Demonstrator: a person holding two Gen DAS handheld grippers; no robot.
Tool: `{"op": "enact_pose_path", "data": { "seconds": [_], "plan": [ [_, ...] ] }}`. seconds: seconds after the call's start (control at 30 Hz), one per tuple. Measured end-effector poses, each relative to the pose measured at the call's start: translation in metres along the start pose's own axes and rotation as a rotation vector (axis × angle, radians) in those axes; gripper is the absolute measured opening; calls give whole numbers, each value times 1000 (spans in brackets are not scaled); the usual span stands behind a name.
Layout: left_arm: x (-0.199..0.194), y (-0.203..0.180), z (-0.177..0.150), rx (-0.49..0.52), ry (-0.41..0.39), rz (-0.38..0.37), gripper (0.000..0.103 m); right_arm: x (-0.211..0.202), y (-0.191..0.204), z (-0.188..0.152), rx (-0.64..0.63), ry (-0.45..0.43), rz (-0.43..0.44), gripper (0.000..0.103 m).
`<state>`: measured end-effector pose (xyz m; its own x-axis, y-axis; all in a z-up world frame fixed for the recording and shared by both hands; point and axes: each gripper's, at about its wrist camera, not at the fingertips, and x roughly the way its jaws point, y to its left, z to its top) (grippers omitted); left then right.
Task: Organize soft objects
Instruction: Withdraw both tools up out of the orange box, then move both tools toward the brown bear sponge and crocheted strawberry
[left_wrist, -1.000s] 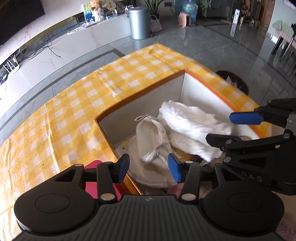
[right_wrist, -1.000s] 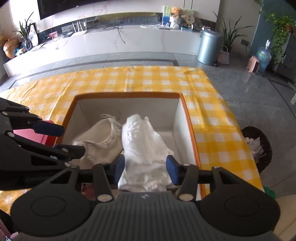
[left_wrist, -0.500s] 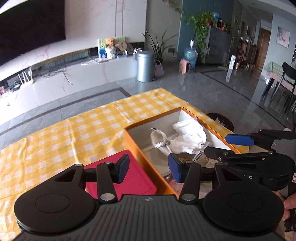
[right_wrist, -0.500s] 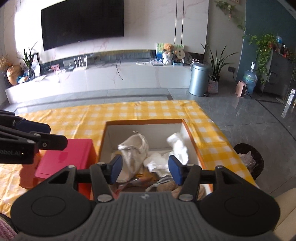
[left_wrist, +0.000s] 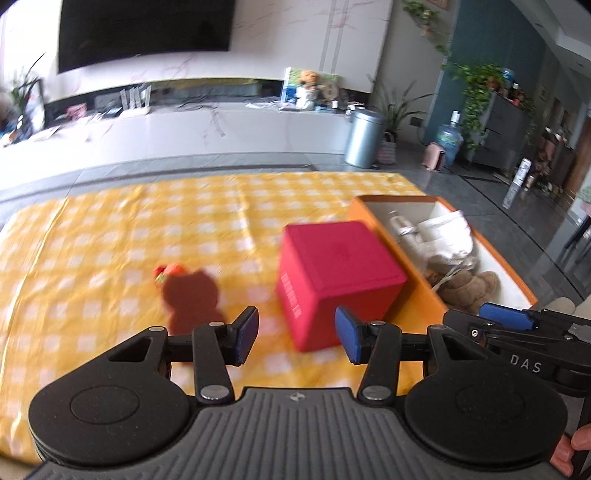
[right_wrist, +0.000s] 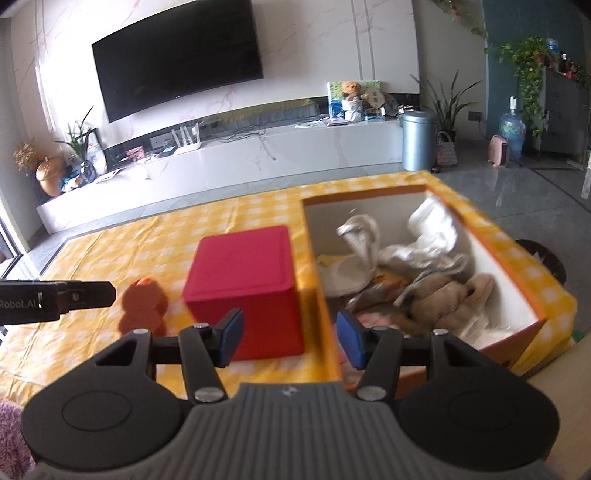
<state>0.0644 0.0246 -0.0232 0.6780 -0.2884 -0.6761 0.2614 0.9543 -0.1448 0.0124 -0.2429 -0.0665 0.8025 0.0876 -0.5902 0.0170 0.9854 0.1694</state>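
Note:
An orange box (left_wrist: 395, 251) with white inner walls (right_wrist: 495, 266) stands on the yellow checked table at the right. It holds white cloth bags (right_wrist: 424, 240) and a brown plush toy (right_wrist: 447, 299), also seen in the left wrist view (left_wrist: 469, 288). A brown bear-shaped plush (left_wrist: 190, 295) lies flat on the cloth left of a red box (left_wrist: 332, 273); it also shows in the right wrist view (right_wrist: 144, 306). My left gripper (left_wrist: 295, 339) is open and empty, above the table's near edge. My right gripper (right_wrist: 288, 338) is open and empty, near the orange box's front corner.
The red box (right_wrist: 247, 280) sits between the bear plush and the orange box. The yellow checked cloth (left_wrist: 110, 236) covers the table. A dark waste basket (right_wrist: 546, 258) stands on the floor beyond the table's right end. A purple fuzzy thing (right_wrist: 11, 439) shows at the lower left.
Both grippers have pulled back and up out of the orange box, both open and empty. The left view swung left, so the red box and the bear plush came into sight.

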Motion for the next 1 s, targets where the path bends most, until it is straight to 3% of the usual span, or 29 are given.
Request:
{"op": "enact_pose_path", "data": {
  "seconds": [0.37, 0.67, 0.7, 0.8, 0.83, 1.0],
  "plan": [
    [-15, 81, -55, -158, 61, 107, 53, 34, 67, -36, -69, 80, 89, 56],
    [-10, 107, -56, -165, 65, 110, 53, 68, 121, -47, -206, 153, 162, 56],
    [-7, 109, -54, -162, 74, 121, 53, 73, 127, -48, -221, 162, 172, 57],
    [5, 119, -51, -161, 102, 164, 53, 87, 144, -48, -259, 177, 199, 78],
    [8, 122, -49, -162, 105, 168, 53, 91, 150, -48, -274, 176, 206, 81],
    [21, 138, -40, -186, 108, 185, 53, 122, 175, -42, -361, 205, 202, 81]
  ]
}}
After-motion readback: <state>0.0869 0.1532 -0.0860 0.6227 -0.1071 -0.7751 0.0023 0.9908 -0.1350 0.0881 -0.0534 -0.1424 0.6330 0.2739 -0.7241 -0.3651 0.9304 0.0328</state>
